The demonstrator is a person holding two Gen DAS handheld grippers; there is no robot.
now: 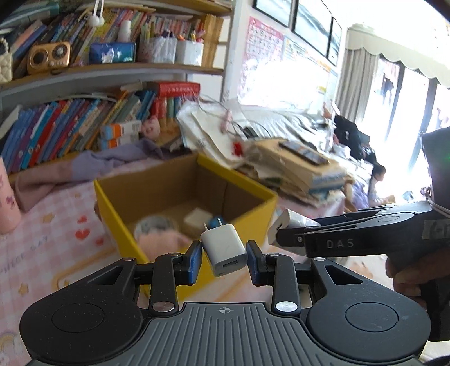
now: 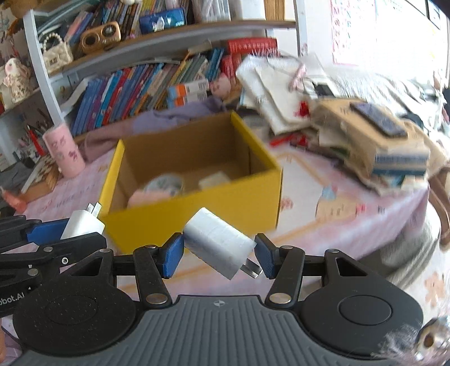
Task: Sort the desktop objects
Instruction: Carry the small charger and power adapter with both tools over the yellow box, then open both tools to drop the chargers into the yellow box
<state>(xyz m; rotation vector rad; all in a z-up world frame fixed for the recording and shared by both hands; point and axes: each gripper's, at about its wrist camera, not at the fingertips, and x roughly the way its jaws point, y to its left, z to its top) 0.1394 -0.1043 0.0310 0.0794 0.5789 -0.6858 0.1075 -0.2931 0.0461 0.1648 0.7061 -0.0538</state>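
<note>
A wooden bookshelf (image 1: 112,67) fills the upper left of both views, its shelves packed with leaning, colourful books (image 1: 56,132). Below it the tabletop (image 1: 42,239) wears a pink checked cloth printed with hearts and stars. On the wall (image 1: 233,42) at upper centre of the left view hang a pink chart (image 1: 264,42) and dark-framed pictures (image 1: 312,19). At the right edge, a pale curtain (image 1: 357,81) under a scalloped valance (image 1: 393,53) flanks a window (image 1: 413,118) that pours in glaring daylight.

A lived-in home room, likely a child's study corner. Bookshelves (image 1: 70,124) crammed with colourful books (image 2: 135,90), a pink patterned tablecloth (image 1: 56,231), a small plush toy (image 1: 150,128) and curtained windows (image 1: 357,81) show it.
</note>
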